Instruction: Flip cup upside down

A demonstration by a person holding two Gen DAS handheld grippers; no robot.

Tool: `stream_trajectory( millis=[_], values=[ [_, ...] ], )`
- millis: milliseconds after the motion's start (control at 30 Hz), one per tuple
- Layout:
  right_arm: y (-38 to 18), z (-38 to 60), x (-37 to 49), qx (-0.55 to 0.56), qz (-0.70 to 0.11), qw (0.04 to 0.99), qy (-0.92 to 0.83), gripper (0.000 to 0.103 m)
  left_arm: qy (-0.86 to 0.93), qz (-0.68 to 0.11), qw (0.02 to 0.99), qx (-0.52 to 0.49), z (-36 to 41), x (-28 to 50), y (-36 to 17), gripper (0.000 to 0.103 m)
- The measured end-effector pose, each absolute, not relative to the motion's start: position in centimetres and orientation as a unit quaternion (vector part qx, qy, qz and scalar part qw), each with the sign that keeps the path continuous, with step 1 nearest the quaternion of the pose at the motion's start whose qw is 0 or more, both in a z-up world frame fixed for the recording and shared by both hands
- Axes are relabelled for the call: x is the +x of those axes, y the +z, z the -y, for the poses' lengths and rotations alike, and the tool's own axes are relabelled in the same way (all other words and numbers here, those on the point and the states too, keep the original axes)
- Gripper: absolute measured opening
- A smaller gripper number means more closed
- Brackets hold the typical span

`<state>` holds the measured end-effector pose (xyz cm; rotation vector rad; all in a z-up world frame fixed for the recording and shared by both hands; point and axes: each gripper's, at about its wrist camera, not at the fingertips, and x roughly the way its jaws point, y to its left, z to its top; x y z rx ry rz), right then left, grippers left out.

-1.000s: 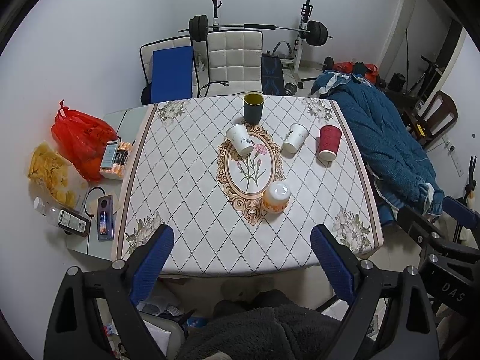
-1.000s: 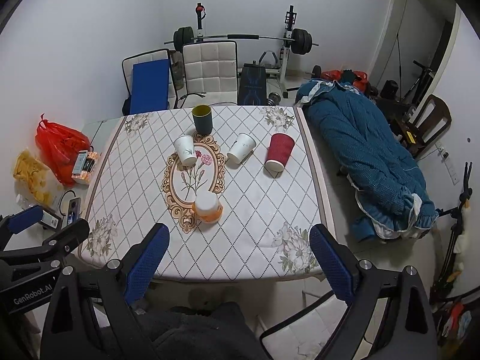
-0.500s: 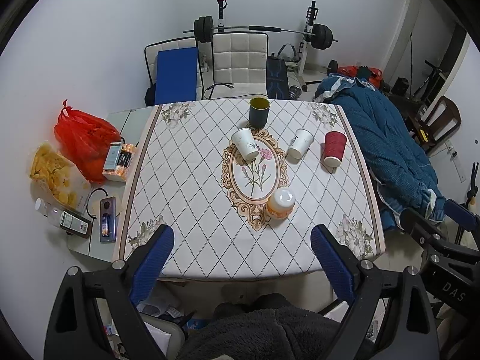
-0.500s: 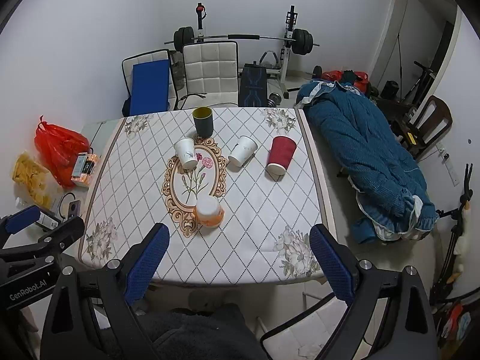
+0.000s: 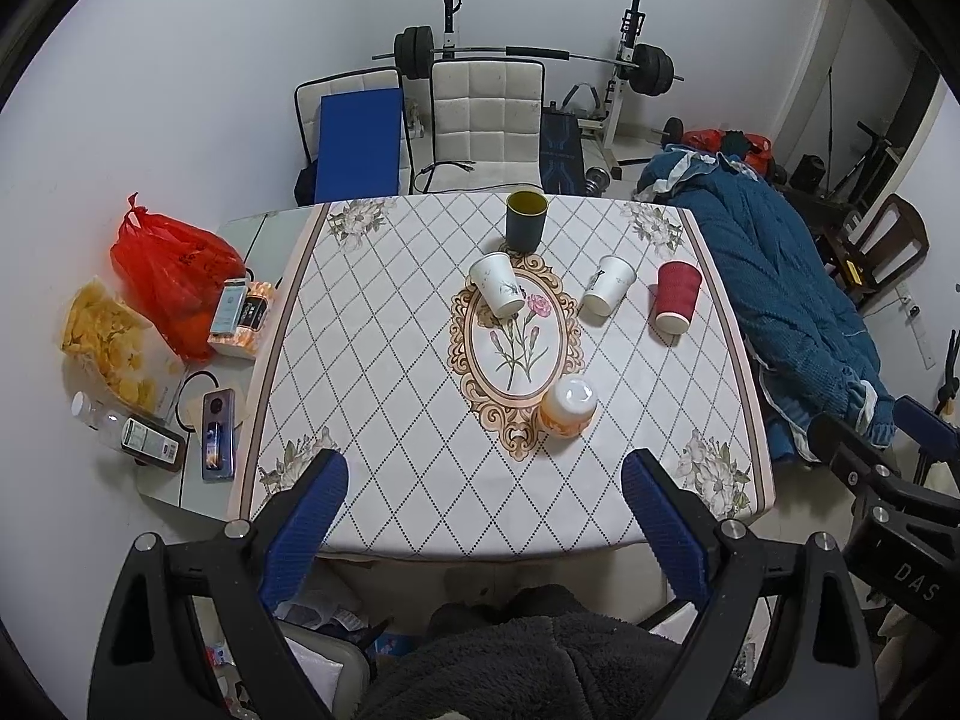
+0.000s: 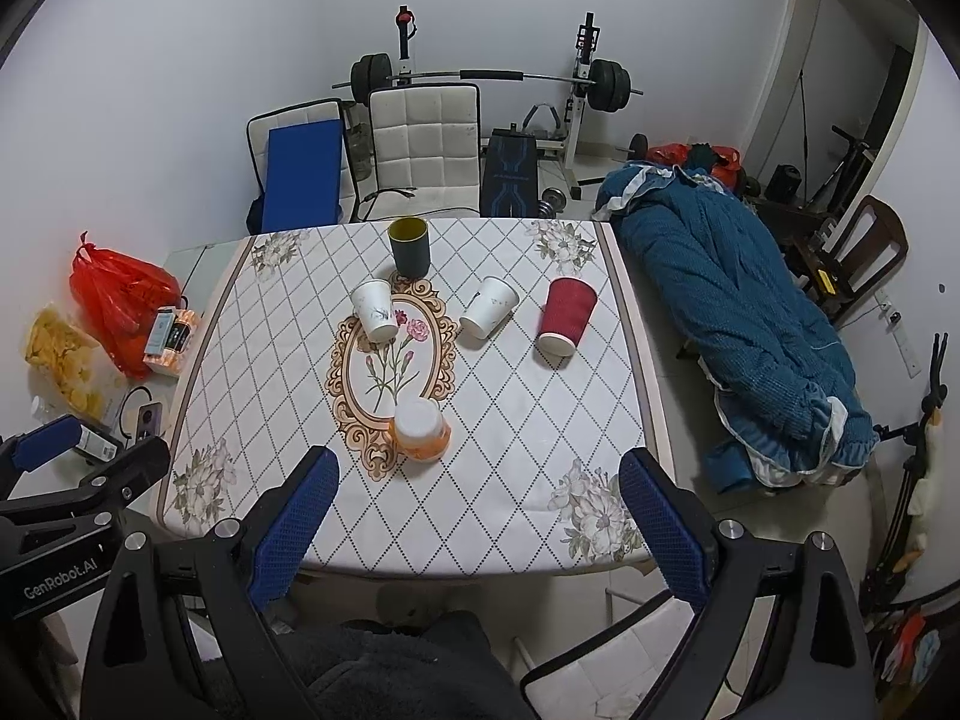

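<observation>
Several cups stand on the patterned tablecloth [image 5: 384, 372]. A dark cup [image 5: 525, 221] stands mouth up at the far side. Two white paper cups [image 5: 497, 284] [image 5: 609, 285], a red cup [image 5: 677, 296] and an orange cup [image 5: 568, 405] stand base up. They also show in the right wrist view: dark [image 6: 409, 246], white [image 6: 374, 310] [image 6: 489, 315], red [image 6: 565, 315], orange [image 6: 420, 427]. My left gripper [image 5: 483, 516] and right gripper [image 6: 477, 510] are open and empty, held high above the table's near edge.
A side shelf on the left holds a red bag [image 5: 168, 267], chips [image 5: 105, 342], a phone [image 5: 217, 435] and boxes. Chairs [image 5: 486, 120] and a barbell rack [image 5: 528, 54] stand behind the table. A blue quilt [image 5: 774, 276] lies to the right.
Both grippers have drawn back and up a little, so the table looks slightly smaller and lower in view. The cups have not moved.
</observation>
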<state>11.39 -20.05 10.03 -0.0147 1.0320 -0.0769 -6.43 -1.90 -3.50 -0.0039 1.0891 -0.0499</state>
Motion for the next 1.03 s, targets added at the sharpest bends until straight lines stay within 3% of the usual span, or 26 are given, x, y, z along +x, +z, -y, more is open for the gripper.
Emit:
stream_trajectory(
  millis=[1033],
  values=[
    [9.75, 20.15, 11.73, -0.006, -0.49, 0.871, -0.037, 0.097, -0.019, -0.516, 0.856, -0.007, 1.5, -6.13, -3.15, 0.094]
  ],
)
